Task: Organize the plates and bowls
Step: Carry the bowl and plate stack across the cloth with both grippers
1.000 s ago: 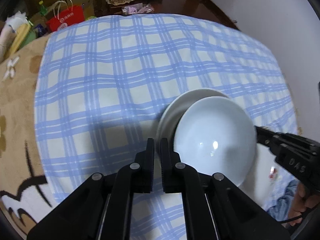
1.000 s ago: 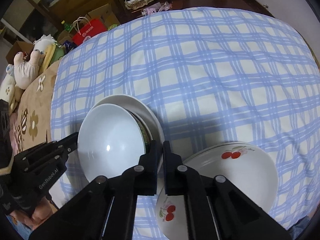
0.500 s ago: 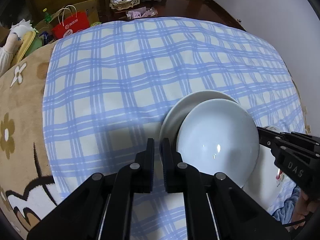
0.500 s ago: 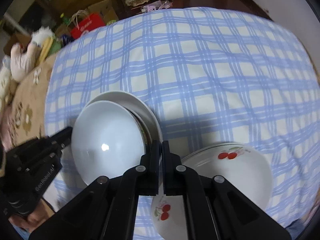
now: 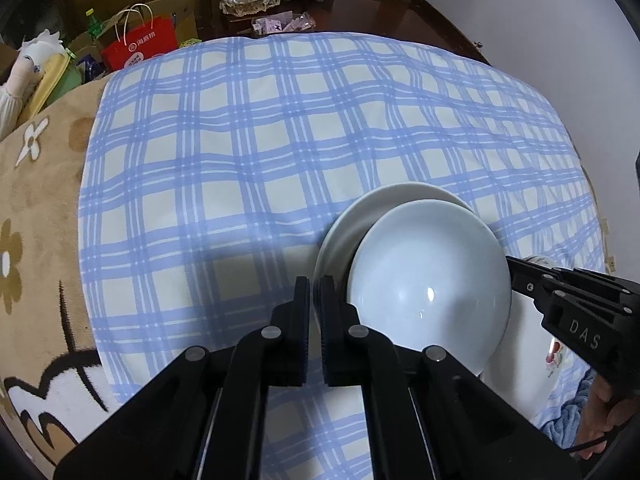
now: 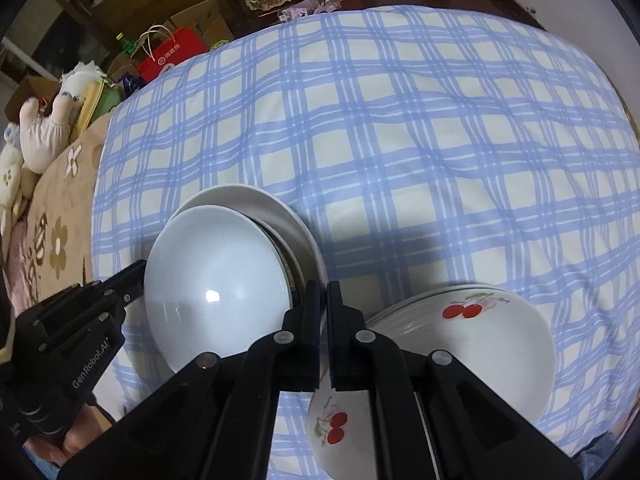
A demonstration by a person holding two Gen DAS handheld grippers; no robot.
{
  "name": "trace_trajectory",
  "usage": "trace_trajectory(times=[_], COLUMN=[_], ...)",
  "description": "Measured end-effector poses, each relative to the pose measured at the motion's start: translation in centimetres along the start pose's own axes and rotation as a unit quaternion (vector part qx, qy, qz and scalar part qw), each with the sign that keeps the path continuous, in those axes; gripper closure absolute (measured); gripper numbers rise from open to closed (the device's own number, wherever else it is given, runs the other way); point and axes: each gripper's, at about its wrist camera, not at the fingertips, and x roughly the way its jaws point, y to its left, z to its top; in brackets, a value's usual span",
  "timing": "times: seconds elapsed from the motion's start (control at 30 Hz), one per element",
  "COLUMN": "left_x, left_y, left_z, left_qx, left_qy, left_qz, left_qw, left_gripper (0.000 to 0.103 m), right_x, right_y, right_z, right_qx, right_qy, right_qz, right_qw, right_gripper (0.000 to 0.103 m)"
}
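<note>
A white bowl (image 5: 428, 280) (image 6: 216, 280) sits on top of a stack, over a wider white plate (image 5: 360, 216) (image 6: 248, 196). A dark-rimmed dish shows between them in the right wrist view. My left gripper (image 5: 315, 304) (image 6: 134, 280) stands at the stack's left rim. Its jaws are closing to a thin gap, and the plate's edge runs into it. My right gripper (image 6: 324, 308) (image 5: 514, 270) is shut at the opposite rim, with the plate's edge between its pads. A stack of cherry-print plates (image 6: 472, 344) (image 5: 532, 352) lies just right of it.
A blue checked cloth (image 5: 280, 140) covers the surface, and a brown flowered blanket (image 5: 36, 200) lies along its left side. A red paper bag (image 5: 140, 44), boxes and soft toys (image 6: 44, 132) stand beyond the far left edge. A white wall is at the right.
Both views sway slightly. The stack stays between the two grippers, and both sets of jaws stay narrow.
</note>
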Motion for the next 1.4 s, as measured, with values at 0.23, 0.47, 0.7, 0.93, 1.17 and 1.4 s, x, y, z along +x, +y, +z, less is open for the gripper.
trace_trajectory(times=[0.23, 0.47, 0.7, 0.93, 1.17, 1.4], left_x=[0.0, 0.0, -0.2, -0.6, -0.5, -0.4], left_y=[0.1, 0.2, 0.3, -0.1, 0.5, 0.8], left_z=[0.1, 0.1, -0.1, -0.4, -0.4, -0.3], left_qx=[-0.003, -0.012, -0.001, 0.026, 0.013, 0.004], left_qy=[-0.006, -0.013, -0.023, -0.034, -0.021, -0.018], left_qz=[-0.002, -0.009, -0.009, -0.02, -0.041, -0.043], left_qw=[1.0, 0.9998, 0.9997, 0.9989, 0.9988, 0.9989], left_gripper=[0.102, 0.102, 0.102, 0.102, 0.102, 0.102], right_x=[0.1, 0.4, 0.0, 0.1, 0.1, 0.3], right_y=[0.5, 0.0, 0.4, -0.4, 0.1, -0.4], right_z=[-0.1, 0.2, -0.2, -0.9, -1.2, -0.9], right_qx=[-0.006, 0.0, -0.024, -0.035, -0.038, -0.018], right_qy=[-0.01, -0.007, -0.024, -0.041, -0.043, -0.032], right_qz=[-0.017, -0.012, -0.013, 0.002, -0.008, 0.008], right_qw=[1.0, 1.0, 0.999, 0.999, 0.998, 0.999], right_gripper=[0.097, 0.097, 0.099, 0.098, 0.096, 0.096])
